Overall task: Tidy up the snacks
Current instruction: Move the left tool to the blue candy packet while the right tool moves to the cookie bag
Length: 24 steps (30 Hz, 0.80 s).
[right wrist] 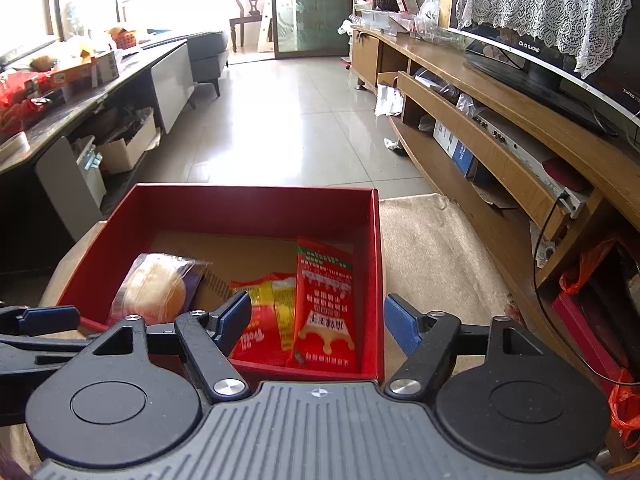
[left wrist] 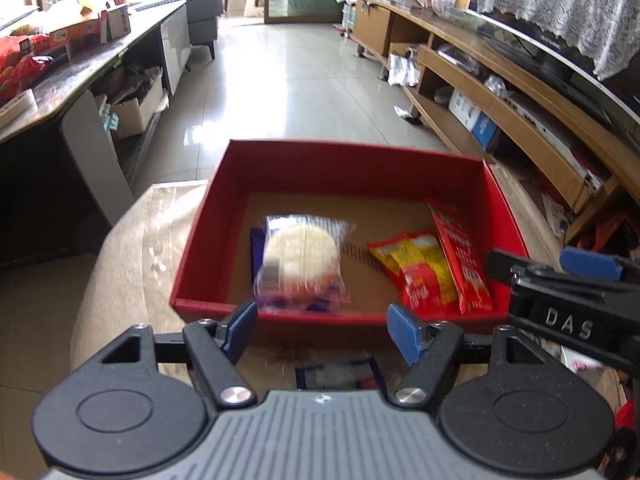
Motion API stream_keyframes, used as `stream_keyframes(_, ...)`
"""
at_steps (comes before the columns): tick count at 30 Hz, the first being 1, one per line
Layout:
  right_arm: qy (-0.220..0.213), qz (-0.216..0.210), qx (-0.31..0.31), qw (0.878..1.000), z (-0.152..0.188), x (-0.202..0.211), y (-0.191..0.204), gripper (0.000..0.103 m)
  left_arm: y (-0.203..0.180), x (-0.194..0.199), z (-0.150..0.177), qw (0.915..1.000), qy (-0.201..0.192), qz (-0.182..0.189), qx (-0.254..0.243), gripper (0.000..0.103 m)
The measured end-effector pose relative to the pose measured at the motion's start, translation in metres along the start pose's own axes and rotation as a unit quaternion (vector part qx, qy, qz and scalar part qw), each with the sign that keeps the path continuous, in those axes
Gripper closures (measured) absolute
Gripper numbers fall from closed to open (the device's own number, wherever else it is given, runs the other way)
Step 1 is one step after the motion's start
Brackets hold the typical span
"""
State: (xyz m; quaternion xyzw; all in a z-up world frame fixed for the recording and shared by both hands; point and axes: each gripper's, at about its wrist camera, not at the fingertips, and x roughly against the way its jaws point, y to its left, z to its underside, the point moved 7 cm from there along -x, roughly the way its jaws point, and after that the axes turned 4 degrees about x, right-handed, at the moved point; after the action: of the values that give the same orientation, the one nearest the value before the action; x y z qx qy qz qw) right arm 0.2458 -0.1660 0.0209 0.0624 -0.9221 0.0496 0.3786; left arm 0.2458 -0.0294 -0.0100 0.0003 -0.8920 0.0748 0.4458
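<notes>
Left tool (left wrist: 322,330) released, tilted down over red box (left wrist: 340,160), right tool (right wrist: 318,326) released alongside, both empty.

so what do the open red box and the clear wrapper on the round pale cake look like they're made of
Open red box: seemingly cardboard with a matte red outer and inner skin; its floor is bare brown board and the walls are thin and straight-edged.

Clear wrapper on the round pale cake: likely thin glossy plastic film; the cake shows through it, it catches glare, and its end has a crimped seal.
</notes>
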Motion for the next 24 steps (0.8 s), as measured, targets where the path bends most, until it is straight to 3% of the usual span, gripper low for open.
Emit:
stream_keyframes(9, -0.002, -0.01, 0.005, 1.0, 0.018, 0.027, 0.0, 0.021, -0.007, -0.001, 0.044, 0.9987, 0.048, 0.012, -0.003, 0.036)
stream_keyframes(19, 0.013, -0.007, 0.009, 1.0, 0.04, 0.037, -0.018, 0.021, -0.01, -0.042, 0.069, 0.9926, 0.115, 0.01, 0.038, 0.036)
stream_keyframes(22, 0.021, -0.006, -0.006, 1.0, 0.041, 0.036, -0.032, 0.021, -0.008, -0.046, 0.073, 0.9923, 0.113, 0.004, 0.051, 0.037)
stream_keyframes(24, 0.022, 0.001, -0.015, 1.0, 0.041, 0.038, -0.042, 0.021, -0.013, -0.044, 0.076, 0.9935, 0.11, -0.003, 0.028, 0.037)
